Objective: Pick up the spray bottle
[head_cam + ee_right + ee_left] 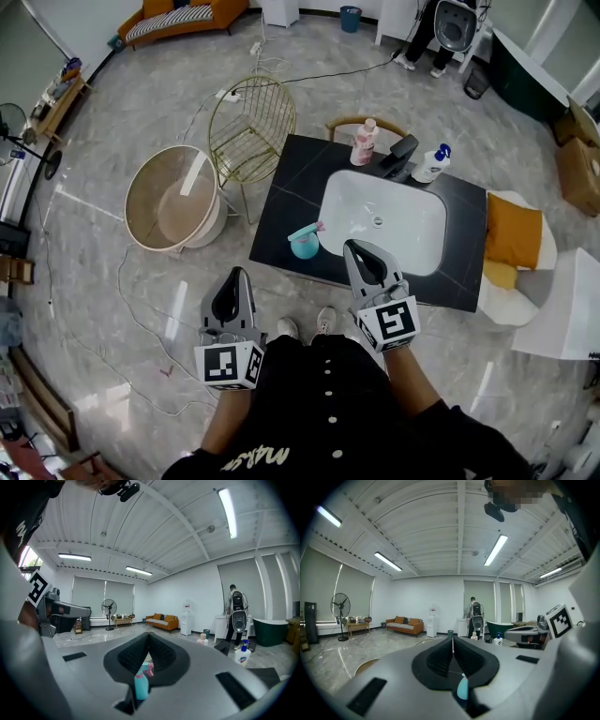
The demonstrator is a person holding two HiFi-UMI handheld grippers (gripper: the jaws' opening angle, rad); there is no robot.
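Note:
The teal spray bottle (305,242) with a pink trigger stands on the black counter (291,192), at its near edge, left of the white sink (384,220). My right gripper (355,247) hovers shut and empty just right of the bottle, over the counter's near edge. My left gripper (234,275) is shut and empty, short of the counter and left of the bottle. In the left gripper view the spray bottle (462,689) shows low behind the closed left gripper (453,641). In the right gripper view the spray bottle (140,684) sits just beyond the closed right gripper (149,635).
A pink bottle (364,142), a black faucet (401,156) and a white bottle with a blue cap (432,165) stand at the counter's far side. A gold wire chair (251,127) and a round tub (173,197) are to the left. An orange cushion (513,232) lies to the right.

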